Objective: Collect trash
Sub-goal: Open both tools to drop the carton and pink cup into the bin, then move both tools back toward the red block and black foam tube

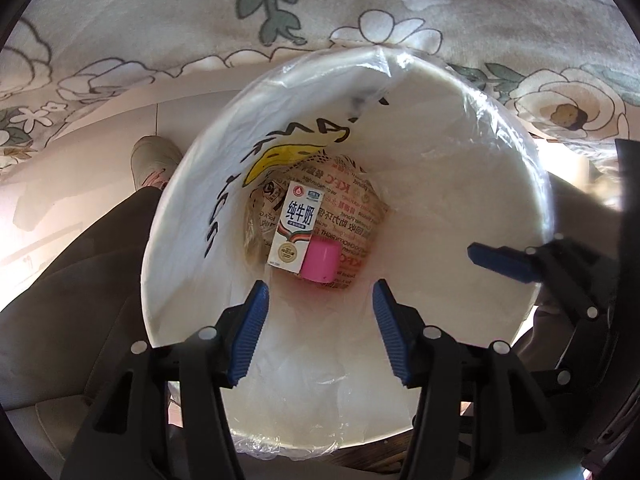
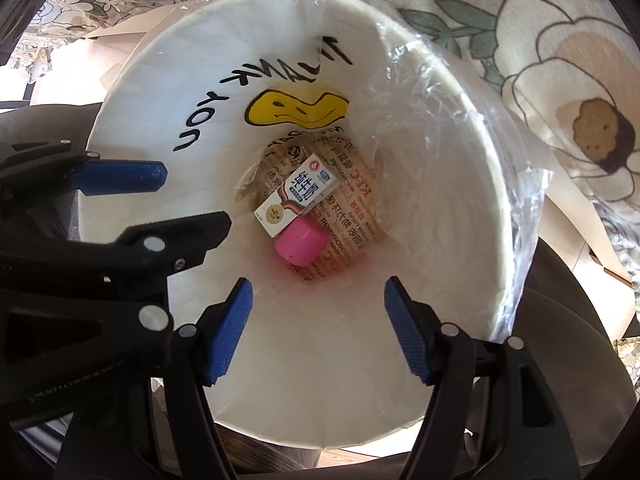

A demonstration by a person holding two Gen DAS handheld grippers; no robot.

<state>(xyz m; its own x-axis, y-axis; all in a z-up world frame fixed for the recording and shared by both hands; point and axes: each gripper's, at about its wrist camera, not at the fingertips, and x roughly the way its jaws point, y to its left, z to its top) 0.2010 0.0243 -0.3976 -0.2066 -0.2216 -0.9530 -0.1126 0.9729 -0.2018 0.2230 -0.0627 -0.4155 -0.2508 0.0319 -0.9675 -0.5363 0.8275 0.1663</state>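
Note:
A white trash bin (image 1: 440,184) lined with a clear plastic bag fills both views (image 2: 420,208). At its bottom lie a white milk carton (image 1: 292,228) (image 2: 296,196), a pink cup (image 1: 320,260) (image 2: 300,246) and a crumpled KFC paper wrapper (image 1: 352,200) (image 2: 348,204). My left gripper (image 1: 320,332) hangs open and empty above the bin's mouth. My right gripper (image 2: 318,328) is also open and empty above the bin. Each gripper's blue fingers (image 1: 504,260) (image 2: 120,176) show at the side of the other's view.
A floral cloth (image 1: 160,20) (image 2: 560,60) lies beyond the bin. A person's dark trouser leg (image 1: 80,280) and light shoe (image 1: 154,160) are left of the bin. The bag carries a yellow smiley print (image 2: 296,108).

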